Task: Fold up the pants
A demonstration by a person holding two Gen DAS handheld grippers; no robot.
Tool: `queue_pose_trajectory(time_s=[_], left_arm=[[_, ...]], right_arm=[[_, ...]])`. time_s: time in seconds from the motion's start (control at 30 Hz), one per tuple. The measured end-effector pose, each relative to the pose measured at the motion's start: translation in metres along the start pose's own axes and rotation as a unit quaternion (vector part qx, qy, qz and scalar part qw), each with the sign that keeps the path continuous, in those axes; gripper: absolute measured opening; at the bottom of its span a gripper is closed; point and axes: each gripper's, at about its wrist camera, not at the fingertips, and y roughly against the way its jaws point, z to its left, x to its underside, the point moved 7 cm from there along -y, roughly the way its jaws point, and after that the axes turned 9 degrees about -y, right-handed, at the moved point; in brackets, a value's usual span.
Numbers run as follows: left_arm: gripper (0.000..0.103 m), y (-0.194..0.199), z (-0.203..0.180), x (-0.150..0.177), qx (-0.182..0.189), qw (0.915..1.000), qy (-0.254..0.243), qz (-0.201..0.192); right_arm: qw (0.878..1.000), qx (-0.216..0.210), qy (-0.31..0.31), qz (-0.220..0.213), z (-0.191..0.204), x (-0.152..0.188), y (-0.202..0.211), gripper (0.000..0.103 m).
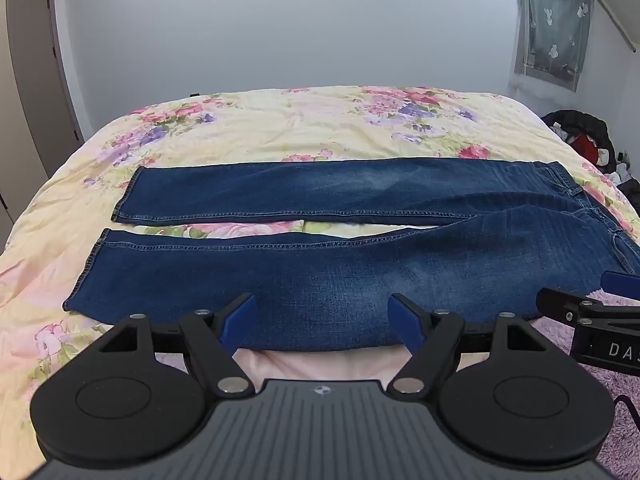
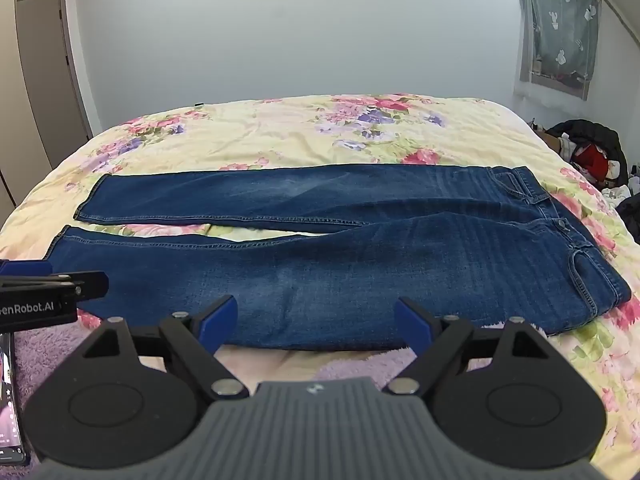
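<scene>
Pale walls are closing in a bedroom where we are working over a bed (image 1: pixel 280 120) with a floral yellow cover. We are holding the left gripper (image 1: pixel 322 322) tilted down at the near edge of the bed, jaws spread wide with nothing between them, its blue pads (image 1: pixel 240 320) hovering just above the denim. We are holding the right gripper (image 2: pixel 316 324) beside it (equally released, equally empty). Before both, the pants (image 2: pixel 320 264) are lying flat across the bed, legs parted and running left, waistband sitting at the right. Further out, a grey door (image 1: pixel 36 60) is standing at the left, a patterned curtain (image 2: pixel 560 20) is hanging at the right, and a heap of clothes (image 2: pixel 592 152) is sitting beyond the bed's right side.
</scene>
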Motion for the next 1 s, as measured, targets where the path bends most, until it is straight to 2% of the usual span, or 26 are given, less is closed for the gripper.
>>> queue_pose_trajectory(time_s=[1.0], left_arm=[[0.088, 0.0036, -0.0048, -0.0026, 0.011, 0.9999, -0.004, 0.001]], right_arm=[[1.0, 0.003, 0.001, -0.002, 0.0024, 0.0016, 0.0032, 0.082]])
